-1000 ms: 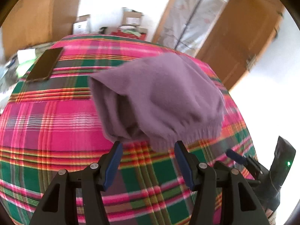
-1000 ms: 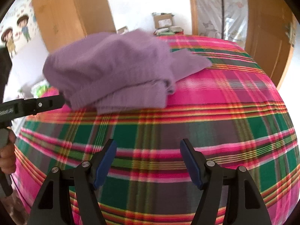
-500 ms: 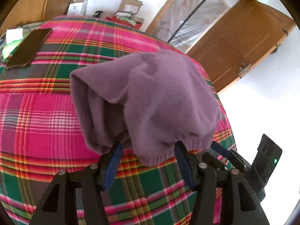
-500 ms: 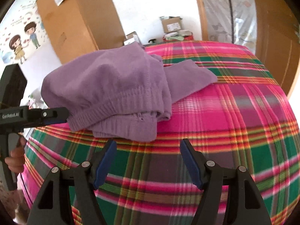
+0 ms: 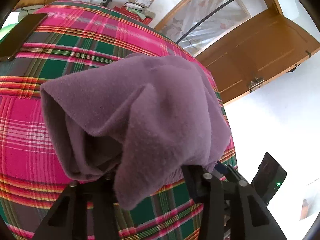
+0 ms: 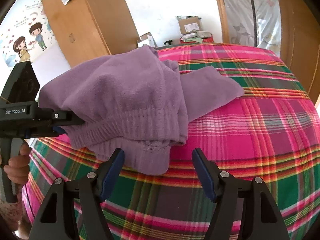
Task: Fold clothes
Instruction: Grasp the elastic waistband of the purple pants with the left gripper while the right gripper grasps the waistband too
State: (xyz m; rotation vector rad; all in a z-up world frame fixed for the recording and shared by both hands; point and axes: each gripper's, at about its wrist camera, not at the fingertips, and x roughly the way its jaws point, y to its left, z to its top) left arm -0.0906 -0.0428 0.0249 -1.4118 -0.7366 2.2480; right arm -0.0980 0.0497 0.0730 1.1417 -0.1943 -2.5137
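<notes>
A purple knit garment lies bunched on the plaid bed cover. Its ribbed hem drapes over my left gripper and hides both fingertips. In the right wrist view, the left gripper comes in from the left, and its jaws are closing with the hem's corner between them. The pads do not visibly press the cloth. My right gripper stands open just in front of the garment. The lower hem flap hangs between its fingertips without touching either one.
A dark phone lies at the bed's far left edge. Cardboard boxes stand beyond the bed. There is a wooden wardrobe at the left and a wooden door at the right. A person's hand holds the left gripper's handle.
My left gripper moved forward under the garment's hem, which now covers its fingertips, and its jaws have narrowed. The right gripper drew closer to the hem and stayed open.
</notes>
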